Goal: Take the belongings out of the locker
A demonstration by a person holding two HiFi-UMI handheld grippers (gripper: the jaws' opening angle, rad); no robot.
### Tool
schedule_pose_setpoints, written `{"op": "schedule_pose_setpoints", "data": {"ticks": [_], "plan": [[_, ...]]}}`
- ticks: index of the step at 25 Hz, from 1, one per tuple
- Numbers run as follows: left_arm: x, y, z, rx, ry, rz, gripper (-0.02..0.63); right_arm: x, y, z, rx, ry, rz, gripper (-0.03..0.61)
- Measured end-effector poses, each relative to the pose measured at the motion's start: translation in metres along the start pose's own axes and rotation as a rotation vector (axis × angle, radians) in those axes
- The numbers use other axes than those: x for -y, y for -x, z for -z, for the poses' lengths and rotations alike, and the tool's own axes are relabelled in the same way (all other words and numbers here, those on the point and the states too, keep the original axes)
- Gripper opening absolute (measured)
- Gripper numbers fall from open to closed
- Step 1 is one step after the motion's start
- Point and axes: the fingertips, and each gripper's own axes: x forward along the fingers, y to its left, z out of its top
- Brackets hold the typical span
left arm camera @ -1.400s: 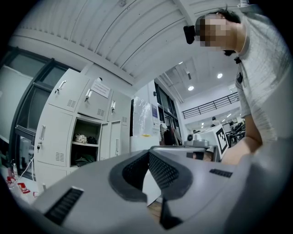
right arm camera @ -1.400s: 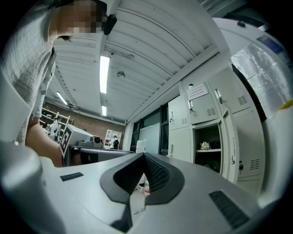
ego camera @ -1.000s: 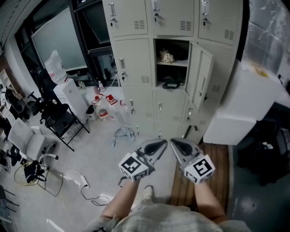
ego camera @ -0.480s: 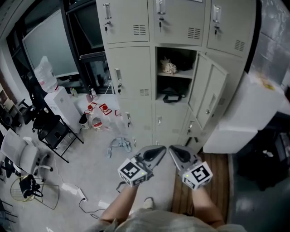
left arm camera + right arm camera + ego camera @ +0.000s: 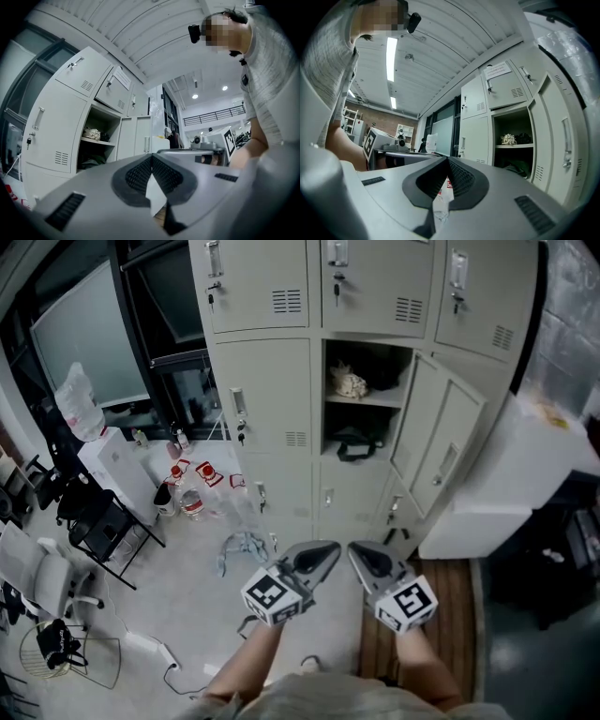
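Observation:
The open locker (image 5: 367, 399) is in the middle of a grey bank, its door (image 5: 439, 451) swung to the right. A pale crumpled object (image 5: 350, 383) lies on its shelf, and a dark bag (image 5: 354, 442) sits below. Both also show in the left gripper view, pale object (image 5: 92, 134) and bag (image 5: 92, 162), and in the right gripper view, pale object (image 5: 507, 138) and bag (image 5: 518, 167). My left gripper (image 5: 329, 548) (image 5: 152, 159) and right gripper (image 5: 447, 161) (image 5: 357, 550) are side by side, well short of the locker. Both are shut and hold nothing.
A big white box (image 5: 511, 474) stands right of the locker door. Bottles and red-labelled containers (image 5: 192, 488) and a bluish cloth (image 5: 244, 545) lie on the floor at left. Chairs (image 5: 103, 517) and cables (image 5: 159, 645) are further left. A wooden board (image 5: 455, 592) lies underfoot at right.
The lockers have grown larger and shifted down in the head view: I have come closer. Both grippers moved toward the open locker together and stayed shut.

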Motion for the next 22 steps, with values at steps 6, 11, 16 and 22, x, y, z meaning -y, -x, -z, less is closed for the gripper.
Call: {"op": "schedule_pose_setpoints", "data": {"ticks": [6,11,16,22], "plan": [[-0.014,0.001,-0.001,0.008,-0.013,0.034,0.005,0.001,-0.013,-0.003,0.0,-0.003,0.027,0.002],[-0.02,-0.002,-0.001,0.017,0.004,0.041,0.005,0.003,-0.017,0.001,-0.027,0.0,0.044,0.002],[-0.025,-0.006,0.003,0.012,0.001,0.052,0.005,0.011,-0.023,0.002,-0.03,-0.01,0.045,0.002],[-0.053,-0.02,0.002,0.002,-0.012,0.028,0.005,0.036,-0.048,-0.001,0.003,-0.021,0.032,0.003]]}}
